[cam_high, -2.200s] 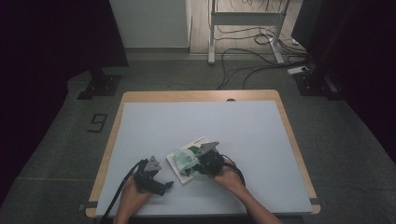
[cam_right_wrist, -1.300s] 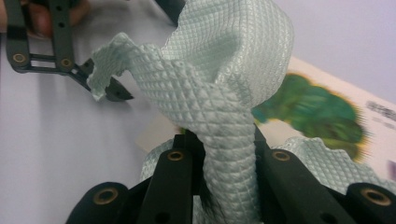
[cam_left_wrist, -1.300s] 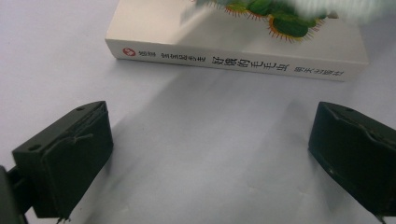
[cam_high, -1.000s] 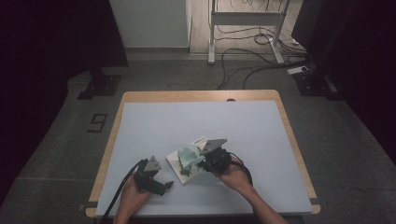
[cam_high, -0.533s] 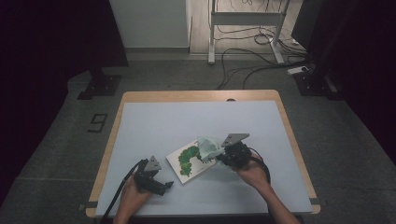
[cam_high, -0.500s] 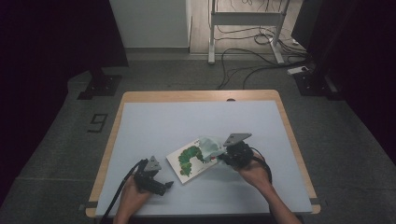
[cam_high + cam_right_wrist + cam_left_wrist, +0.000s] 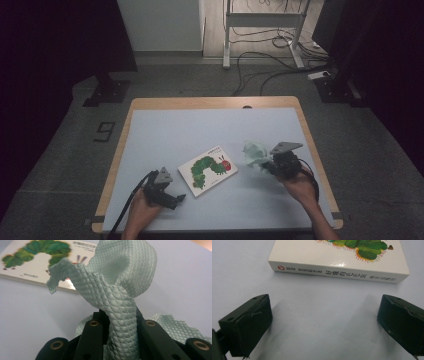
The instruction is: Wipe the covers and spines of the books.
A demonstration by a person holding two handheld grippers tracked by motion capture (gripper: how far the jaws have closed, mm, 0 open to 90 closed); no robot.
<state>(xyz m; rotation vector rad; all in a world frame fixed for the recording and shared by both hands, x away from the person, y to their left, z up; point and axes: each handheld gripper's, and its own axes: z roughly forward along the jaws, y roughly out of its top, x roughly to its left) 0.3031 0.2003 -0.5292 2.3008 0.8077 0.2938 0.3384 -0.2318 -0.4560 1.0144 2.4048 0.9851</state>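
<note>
Cloth [image 7: 256,152], pale green with a quilted pattern, is clamped between the closed jaws of the right gripper [image 7: 272,164] and stands up in a crumpled bunch above the table [image 7: 175,130], at the right side. To the left of it, well apart, a picture book [image 7: 208,169] with a green caterpillar lies flat near the middle. The left gripper [image 7: 324,322] rests at the near left, its jaws wide apart with nothing between them, just beside the book's spine.

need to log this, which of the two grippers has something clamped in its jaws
The right gripper: its jaws are shut on the pale green cloth. The left gripper stands open over bare table, short of the book.
</note>
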